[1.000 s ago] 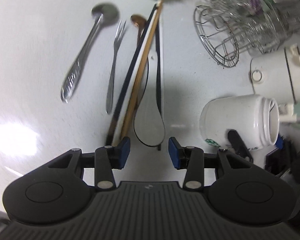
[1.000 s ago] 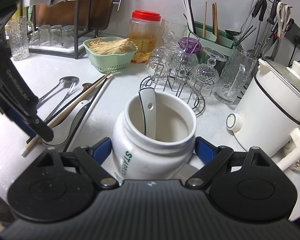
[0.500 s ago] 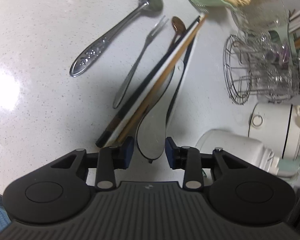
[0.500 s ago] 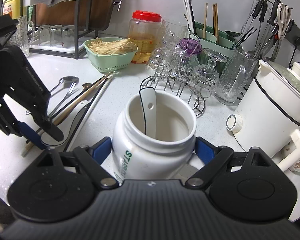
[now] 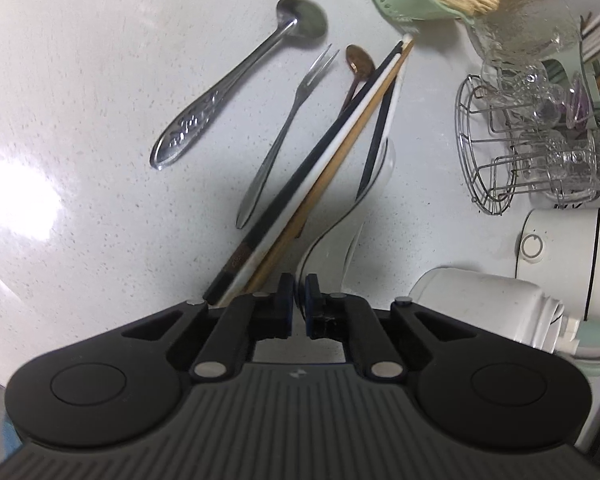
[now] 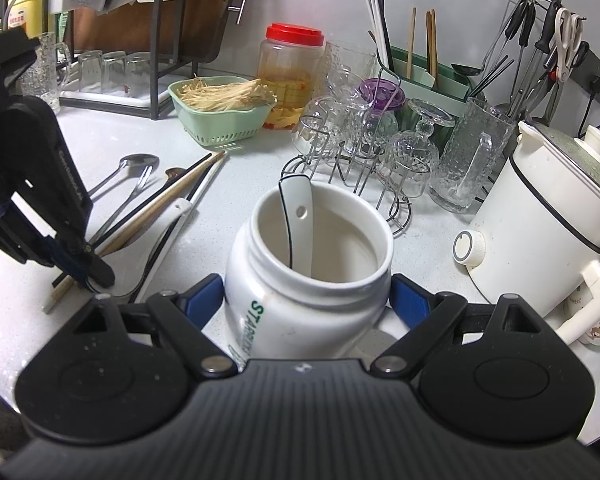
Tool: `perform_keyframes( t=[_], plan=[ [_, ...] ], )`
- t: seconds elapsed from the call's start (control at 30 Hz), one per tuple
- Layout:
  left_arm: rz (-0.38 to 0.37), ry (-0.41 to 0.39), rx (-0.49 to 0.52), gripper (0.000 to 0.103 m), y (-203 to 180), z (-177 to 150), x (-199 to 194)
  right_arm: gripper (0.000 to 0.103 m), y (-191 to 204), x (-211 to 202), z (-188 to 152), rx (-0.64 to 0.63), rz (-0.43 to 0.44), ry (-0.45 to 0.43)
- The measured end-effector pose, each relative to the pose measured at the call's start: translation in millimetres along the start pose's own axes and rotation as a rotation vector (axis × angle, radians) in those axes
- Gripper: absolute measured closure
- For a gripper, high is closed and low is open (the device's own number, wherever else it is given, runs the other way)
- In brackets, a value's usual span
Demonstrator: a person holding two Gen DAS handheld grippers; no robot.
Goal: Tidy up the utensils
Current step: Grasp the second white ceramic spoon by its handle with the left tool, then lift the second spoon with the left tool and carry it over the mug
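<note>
A: The left gripper [image 5: 299, 296] has just been closing, and its blue pads now pinch the bowl rim of the white ceramic spoon [image 5: 342, 216] lying on the counter [image 5: 80, 80].

B: Which way does the spoon run from there?

A: Its long axis leads away from the fingertips, up and slightly right, handle toward the green basket [image 5: 396, 0]. Going left to right: a steel spoon [image 5: 236, 84], a small fork [image 5: 284, 132], a brown spoon [image 5: 358, 62] half under the bundle of chopsticks [image 5: 320, 184], then the pinched spoon, touching that bundle.

B: And the other claw?

A: The right gripper [image 6: 306, 300] clamps the white jar [image 6: 312, 280] on both sides, mouth tipped up, one ceramic spoon [image 6: 298, 220] already standing in it.

B: So the jar lies right of the grasped spoon?

A: Yes, near it. I'd judge the left hand must lift the bowl end clear of the chopsticks, then swing right to drop the spoon in.
</note>
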State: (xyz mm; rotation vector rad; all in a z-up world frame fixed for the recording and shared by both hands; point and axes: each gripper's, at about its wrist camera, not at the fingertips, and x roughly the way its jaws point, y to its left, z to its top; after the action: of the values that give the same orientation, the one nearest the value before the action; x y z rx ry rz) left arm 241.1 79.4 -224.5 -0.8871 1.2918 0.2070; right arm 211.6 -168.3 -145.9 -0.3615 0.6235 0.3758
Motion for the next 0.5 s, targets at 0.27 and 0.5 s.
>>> perform_keyframes(
  t=[0.27, 0.5],
  plan=[
    [0.048, -0.013, 0.081, 0.098, -7.8, -1.8, -14.2, 0.011, 0.6, 0.0, 0.1, -0.002, 0.000, -0.003],
    [0.078, -0.046, 0.201, 0.098, -15.1, -2.3, -39.3, 0.011, 0.5, 0.7, 1.0, -0.006, 0.002, -0.004]
  ],
)
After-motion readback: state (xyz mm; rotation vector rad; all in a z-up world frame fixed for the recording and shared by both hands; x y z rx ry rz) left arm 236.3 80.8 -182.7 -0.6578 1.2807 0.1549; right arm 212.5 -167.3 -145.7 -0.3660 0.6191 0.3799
